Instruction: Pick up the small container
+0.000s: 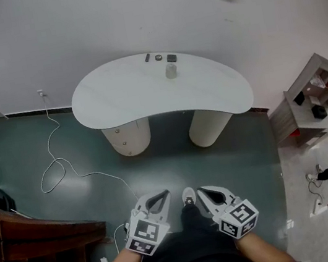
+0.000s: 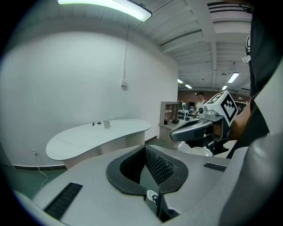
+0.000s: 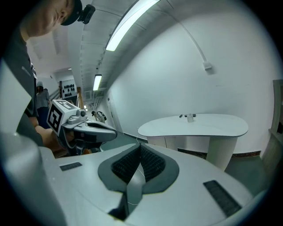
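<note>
Judging by its look, the small pale cylindrical container [image 1: 170,71] is probably light, stiff plastic, slightly slick — best pinched across its upright sides. It stands near the far edge of the white kidney-shaped table [image 1: 120,97], well ahead of the left gripper [image 1: 158,197] and right gripper [image 1: 204,192] — both with jaws together, empty.

This looks like a lab or open-plan workroom, not a home. A white kidney-shaped table [image 1: 145,93] on two round pedestals stands at a bare white wall [image 1: 100,19] on a grey-green floor [image 1: 239,164]. A loose cable [image 1: 63,162] trails over the floor at left, and an open shelf unit [image 1: 315,78] holding gear stands at right. A long strip light [image 2: 119,8] runs under a ribbed ceiling [image 2: 199,39].
</note>
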`<state>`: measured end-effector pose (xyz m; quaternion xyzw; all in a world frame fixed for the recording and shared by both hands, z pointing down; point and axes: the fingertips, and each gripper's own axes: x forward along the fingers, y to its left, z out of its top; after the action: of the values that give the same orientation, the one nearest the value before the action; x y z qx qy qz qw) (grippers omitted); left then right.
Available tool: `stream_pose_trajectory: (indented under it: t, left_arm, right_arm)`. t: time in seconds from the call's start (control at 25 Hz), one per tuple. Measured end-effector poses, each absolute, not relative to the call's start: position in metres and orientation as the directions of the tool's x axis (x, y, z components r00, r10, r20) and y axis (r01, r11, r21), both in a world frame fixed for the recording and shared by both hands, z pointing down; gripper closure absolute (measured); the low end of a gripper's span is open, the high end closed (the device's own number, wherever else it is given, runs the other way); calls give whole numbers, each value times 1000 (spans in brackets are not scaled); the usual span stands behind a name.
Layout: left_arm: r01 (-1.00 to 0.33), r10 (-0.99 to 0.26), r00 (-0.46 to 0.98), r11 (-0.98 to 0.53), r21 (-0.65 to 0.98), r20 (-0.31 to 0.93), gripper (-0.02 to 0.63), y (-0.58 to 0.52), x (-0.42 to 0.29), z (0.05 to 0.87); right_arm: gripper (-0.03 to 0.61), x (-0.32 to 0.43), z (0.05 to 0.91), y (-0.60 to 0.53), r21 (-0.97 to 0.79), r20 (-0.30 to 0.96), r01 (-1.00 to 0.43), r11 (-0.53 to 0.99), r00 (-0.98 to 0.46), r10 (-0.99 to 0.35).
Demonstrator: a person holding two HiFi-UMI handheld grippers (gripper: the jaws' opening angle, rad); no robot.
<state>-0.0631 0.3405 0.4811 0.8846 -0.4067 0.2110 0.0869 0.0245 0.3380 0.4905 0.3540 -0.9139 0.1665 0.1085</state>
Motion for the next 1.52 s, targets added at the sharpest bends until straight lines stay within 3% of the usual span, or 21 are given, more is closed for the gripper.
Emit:
stream_pose_trajectory:
  t: [0.72,1.28,1.52]
  left_arm:
    - [-818,-746,502,-574,-40,438,598,114,-22,453]
    - [-848,-742,438,-529,-41,508,598,56,-13,470]
    - [-844,-760,453,-534,-49,466,598,17,-10,468]
  right_arm:
    - [581,74,467,108,-194,283,-617,763,-780,-559]
    - [581,82,495,39,-291,309,-559,777,-823,-476]
    - [581,89,493,12,-275,313,-591,759,-801,-510]
